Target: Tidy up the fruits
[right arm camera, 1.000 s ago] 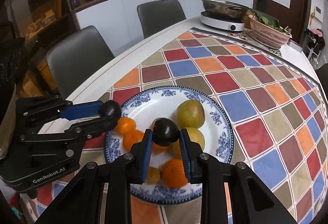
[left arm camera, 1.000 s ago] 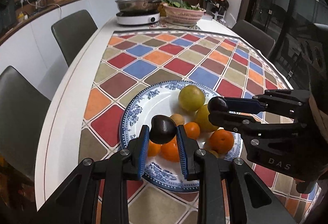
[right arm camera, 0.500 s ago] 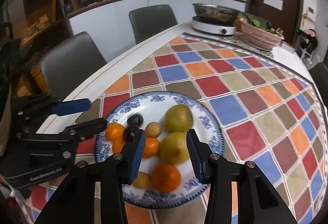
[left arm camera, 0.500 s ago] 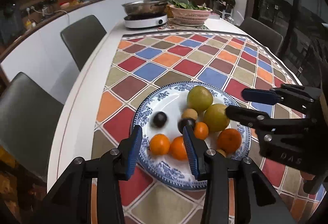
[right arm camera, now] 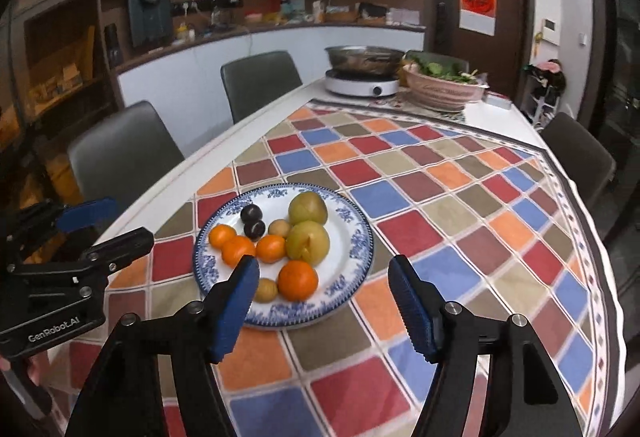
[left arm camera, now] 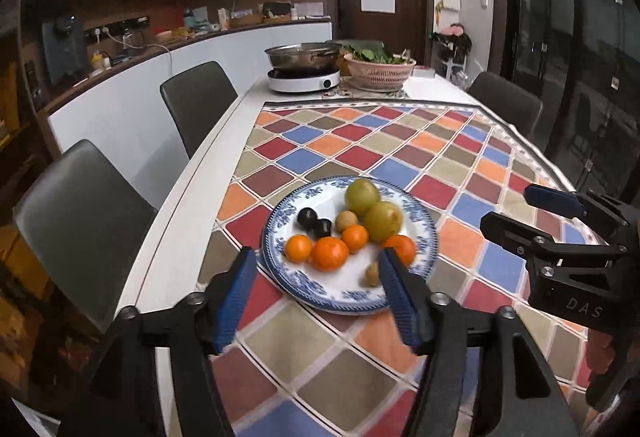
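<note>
Left wrist view: the left tool (left arm camera: pixel 316 273) is hovering over the near rim of the blue-and-white plate (left arm camera: pixel 424 221), its jaws opening with nothing gripped between the blue pads (left arm camera: pixel 236 293). The plate is sitting on the chequered cloth (left arm camera: pixel 360 141) covering the tabletop (left arm camera: pixel 180 229) and is carrying 2 dark plums (left arm camera: pixel 314 221) side by side, 2 green fruits (left arm camera: pixel 372 207) touching each other, 4 oranges (left arm camera: pixel 330 253) and 2 small tan fruits (left arm camera: pixel 346 221). The right tool (left arm camera: pixel 508 211) is reaching in from the right edge, jaws parted and empty, well apart from the plate. Right wrist view: the right tool (right arm camera: pixel 324 271) is hanging above the plate's (right arm camera: pixel 360 237) near edge, its jaws opening and holding nothing. The 2 dark plums (right arm camera: pixel 253 221) are lying on the far left part of the plate, just beside the oranges (right arm camera: pixel 298 280) and the green fruits (right arm camera: pixel 308 225). The left tool (right arm camera: pixel 114 221) is entering from the left, jaws apart and empty, short of the plate. A hotpot pan (right arm camera: pixel 364 59) and a basket of greens (right arm camera: pixel 444 87) are standing at the far end of the tabletop (right arm camera: pixel 168 197).
</note>
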Demonstrator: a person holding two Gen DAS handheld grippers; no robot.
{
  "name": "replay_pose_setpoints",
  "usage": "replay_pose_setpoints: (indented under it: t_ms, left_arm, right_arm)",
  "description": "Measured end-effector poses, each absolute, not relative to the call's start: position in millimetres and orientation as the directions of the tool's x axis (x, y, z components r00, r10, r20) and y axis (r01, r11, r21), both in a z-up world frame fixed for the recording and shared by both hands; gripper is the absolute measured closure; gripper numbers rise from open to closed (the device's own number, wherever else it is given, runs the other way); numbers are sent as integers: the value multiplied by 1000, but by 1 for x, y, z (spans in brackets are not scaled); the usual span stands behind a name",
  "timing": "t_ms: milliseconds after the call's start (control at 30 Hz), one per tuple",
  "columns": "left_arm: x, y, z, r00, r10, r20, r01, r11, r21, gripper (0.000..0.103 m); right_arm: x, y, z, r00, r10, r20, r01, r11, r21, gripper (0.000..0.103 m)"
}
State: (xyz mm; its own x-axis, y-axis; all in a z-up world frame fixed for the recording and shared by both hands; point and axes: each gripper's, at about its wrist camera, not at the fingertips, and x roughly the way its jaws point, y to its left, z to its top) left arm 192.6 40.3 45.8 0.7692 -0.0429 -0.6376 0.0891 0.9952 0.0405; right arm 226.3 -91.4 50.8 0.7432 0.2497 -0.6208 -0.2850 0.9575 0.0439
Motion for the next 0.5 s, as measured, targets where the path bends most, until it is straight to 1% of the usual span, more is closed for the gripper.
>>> replay_pose_setpoints:
  t_ms: [33, 67, 100, 133, 167, 200, 267, 333, 367, 500]
  left_arm:
    - [185, 38, 48, 774, -52, -631, 94, 995, 34, 34]
    - [178, 37, 50, 782, -55, -621, 96, 995, 33, 33]
    - [171, 35, 53, 791, -48, -610, 90, 995, 37, 30]
    - [164, 33, 55, 801, -36, -597, 78, 996, 45, 26]
    - [158, 32, 56, 809, -27, -587, 68, 997, 48, 18]
    - [152, 31, 58, 817, -19, -577, 57, 997, 47, 14]
    - [140, 29, 59, 828, -12, -561, 45, 998, 45, 13]
    - [130, 27, 59, 832, -10, -554, 39, 998, 40, 10]
    - [125, 27, 58, 836, -8, -549, 35, 999, 39, 9]
    - [107, 24, 55, 840, -20, -542, 38, 999, 22, 7]
  right_arm:
    - [216, -96, 55, 755, 242, -610, -270, 962, 48, 31]
    - [210, -99, 58, 762, 237, -602, -262, 964, 48, 26]
    - [203, -102, 60, 771, 232, -593, -254, 966, 47, 24]
    - [195, -105, 63, 783, 223, -581, -246, 968, 40, 23]
    - [184, -108, 66, 797, 208, -567, -236, 971, 24, 23]
    - [179, -109, 68, 802, 200, -562, -232, 973, 15, 23]
    - [163, -112, 71, 815, 181, -550, -216, 976, 1, 23]
    - [150, -116, 72, 828, 165, -535, -201, 980, -8, 20]
    - [141, -118, 72, 836, 160, -524, -192, 981, -7, 17]
    - [119, -124, 70, 846, 150, -512, -173, 985, 3, 16]
